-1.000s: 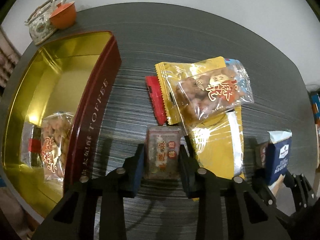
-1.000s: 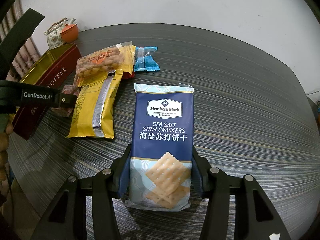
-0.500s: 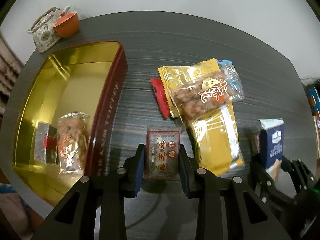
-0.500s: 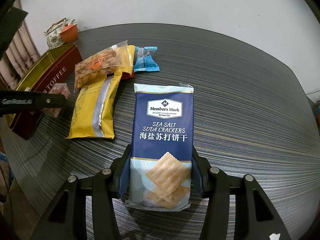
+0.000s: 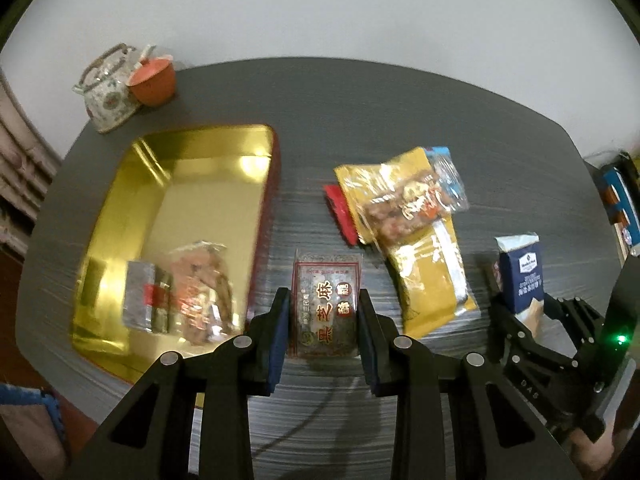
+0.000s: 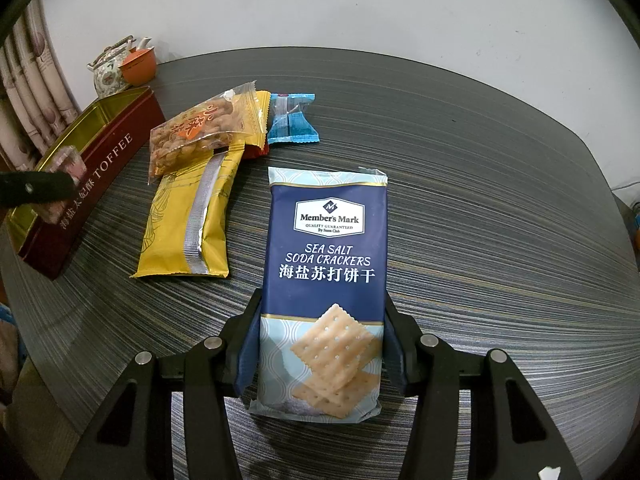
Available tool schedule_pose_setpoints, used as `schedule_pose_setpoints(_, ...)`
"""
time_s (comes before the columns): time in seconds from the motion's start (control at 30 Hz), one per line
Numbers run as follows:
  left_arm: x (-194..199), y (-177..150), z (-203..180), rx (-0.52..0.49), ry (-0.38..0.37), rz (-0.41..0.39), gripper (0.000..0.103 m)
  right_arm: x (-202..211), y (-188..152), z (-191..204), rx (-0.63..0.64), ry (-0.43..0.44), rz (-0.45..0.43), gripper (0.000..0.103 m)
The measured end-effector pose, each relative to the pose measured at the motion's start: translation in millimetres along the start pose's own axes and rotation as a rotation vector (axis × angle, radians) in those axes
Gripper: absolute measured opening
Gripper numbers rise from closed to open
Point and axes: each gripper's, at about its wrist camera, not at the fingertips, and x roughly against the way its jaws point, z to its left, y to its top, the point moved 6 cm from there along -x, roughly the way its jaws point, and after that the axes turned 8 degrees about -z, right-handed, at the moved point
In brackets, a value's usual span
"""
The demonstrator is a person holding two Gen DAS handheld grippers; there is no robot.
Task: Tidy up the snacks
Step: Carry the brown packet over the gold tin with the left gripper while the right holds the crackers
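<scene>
My left gripper (image 5: 324,320) is shut on a small clear-wrapped sesame candy bar (image 5: 326,308), held in the air just right of the gold-lined toffee tin (image 5: 192,184). Inside the tin lie a silver packet (image 5: 140,300) and a peanut-brittle packet (image 5: 204,288). My right gripper (image 6: 320,344) is shut on a blue pack of sea salt soda crackers (image 6: 326,248) that rests on the table. From the right wrist view the left gripper (image 6: 36,190) shows at the left edge, over the red tin wall (image 6: 100,172).
On the dark striped table (image 6: 480,208) lies a pile: a long yellow packet (image 6: 192,216), a clear packet of nuts (image 6: 196,136), a red wrapper (image 5: 340,212) and a blue candy (image 6: 290,124). A teapot (image 5: 106,96) and an orange cup (image 5: 154,82) stand at the far left.
My left gripper has risen with the sesame bar and drawn away from the table, so the tin and pile look smaller and farther. The right gripper and crackers have kept still.
</scene>
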Motion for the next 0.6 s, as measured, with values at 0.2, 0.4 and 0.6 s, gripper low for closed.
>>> schedule_pose_setpoints(0.2, 7.7, 12.4, 37.6, 0.019, 0.051, -0.026, 0.032, -0.3, -0.1, -0.4, 0.001, 0.001, 0.0, 0.049)
schedule_pose_setpoints(0.4, 0.8, 20.0, 85.4, 0.049, 0.125, -0.036, 0.032, -0.1, 0.1, 0.1, 0.0, 0.0, -0.001, 0.049)
schedule_pose_setpoints(0.6, -17.5, 19.0, 113.1, 0.071, 0.145, -0.012, 0.032, -0.2, 0.1, 0.0, 0.001, 0.001, -0.001, 0.049)
